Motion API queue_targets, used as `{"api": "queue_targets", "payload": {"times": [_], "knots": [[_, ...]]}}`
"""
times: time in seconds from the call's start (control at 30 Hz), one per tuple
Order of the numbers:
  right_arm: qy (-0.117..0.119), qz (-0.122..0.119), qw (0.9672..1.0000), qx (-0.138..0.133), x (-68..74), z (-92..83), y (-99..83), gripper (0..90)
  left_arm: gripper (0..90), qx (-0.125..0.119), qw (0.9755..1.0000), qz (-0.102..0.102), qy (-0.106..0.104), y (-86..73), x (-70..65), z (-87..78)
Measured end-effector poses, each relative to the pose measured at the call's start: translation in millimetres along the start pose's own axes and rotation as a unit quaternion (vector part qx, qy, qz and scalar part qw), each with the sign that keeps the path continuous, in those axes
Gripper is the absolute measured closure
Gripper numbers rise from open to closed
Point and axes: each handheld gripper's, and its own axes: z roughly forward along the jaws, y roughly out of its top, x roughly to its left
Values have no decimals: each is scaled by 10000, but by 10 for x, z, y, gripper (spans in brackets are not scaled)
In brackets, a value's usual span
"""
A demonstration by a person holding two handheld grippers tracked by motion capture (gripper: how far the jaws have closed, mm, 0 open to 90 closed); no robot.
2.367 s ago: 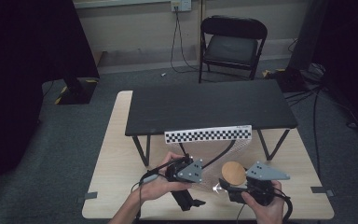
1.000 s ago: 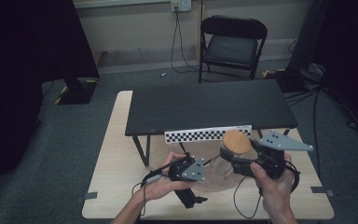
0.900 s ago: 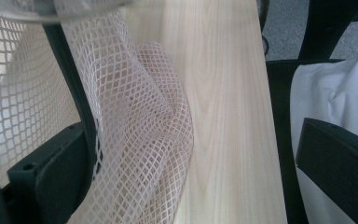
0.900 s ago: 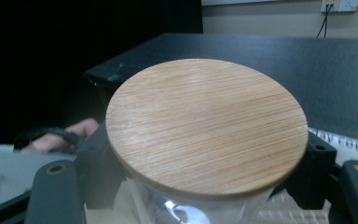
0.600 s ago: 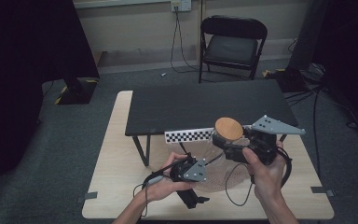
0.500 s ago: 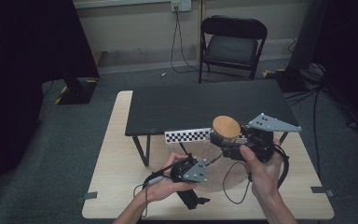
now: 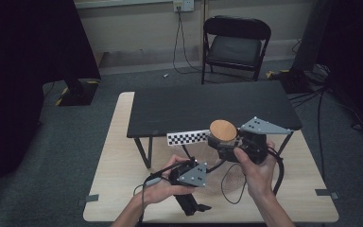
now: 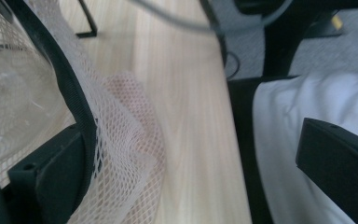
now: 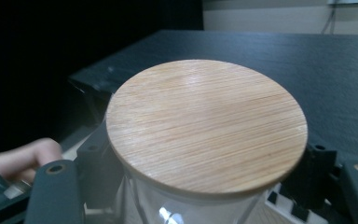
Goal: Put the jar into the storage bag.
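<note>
A glass jar with a round wooden lid (image 7: 223, 130) is up off the table, and my right gripper (image 7: 222, 143) is shut on its glass body just below the lid. In the right gripper view the lid (image 9: 205, 123) is close up, with the right gripper (image 9: 205, 191) holding the jar from both sides. My left gripper (image 7: 193, 206) is near the table's front edge, pointing back toward the person. Its jaws stand wide apart in the left gripper view (image 8: 191, 154). A white mesh bag (image 8: 121, 140) drapes over one jaw; its faint net (image 7: 229, 178) lies on the table.
A low black platform (image 7: 208, 106) stands on the pale wooden table (image 7: 123, 156), with a checkered strip (image 7: 187, 137) on its front edge. A folding chair (image 7: 236, 45) is behind the table. The person's white clothing (image 8: 307, 102) is just past the table edge.
My right gripper has carried the jar up from the table's front and away, then slightly left, to the platform's front edge. The left hand has barely moved.
</note>
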Motion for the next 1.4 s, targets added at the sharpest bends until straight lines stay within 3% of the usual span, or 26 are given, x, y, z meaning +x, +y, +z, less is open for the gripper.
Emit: {"api": "queue_targets", "payload": {"times": [0.13,0.23,0.37,0.57,0.77,0.9,1.0,1.13,1.27,1.4], "knots": [[-47,-135,9998,135,12,32,-64,261,6,23,10000,9,14,-1,-1,-10],[-117,-372,9988,299,43,48,-106,261,6,136,9999,-9,106,-2,-4,25],[-261,-746,9954,540,90,81,-189,261,5,132,9999,-32,99,-1,-3,15],[-305,-945,9908,920,89,195,-323,260,6,135,9998,-71,97,7,-9,5],[-423,-986,9857,1300,72,297,-412,260,6,179,9996,-148,135,8,8,31],[-444,-960,9846,1391,54,344,-417,260,6,238,9994,-189,169,-1,25,50],[-500,-1111,9785,1666,73,385,-424,260,5,221,9993,-217,192,3,23,65],[-522,-1077,9757,1834,63,466,-463,260,5,287,9989,-286,255,-2,36,86],[-561,-1112,9706,2061,72,561,-460,260,5,301,9985,-357,302,-17,53,103],[-557,-1053,9698,2129,64,586,-455,259,5,308,9983,-381,313,-15,53,109]]}}
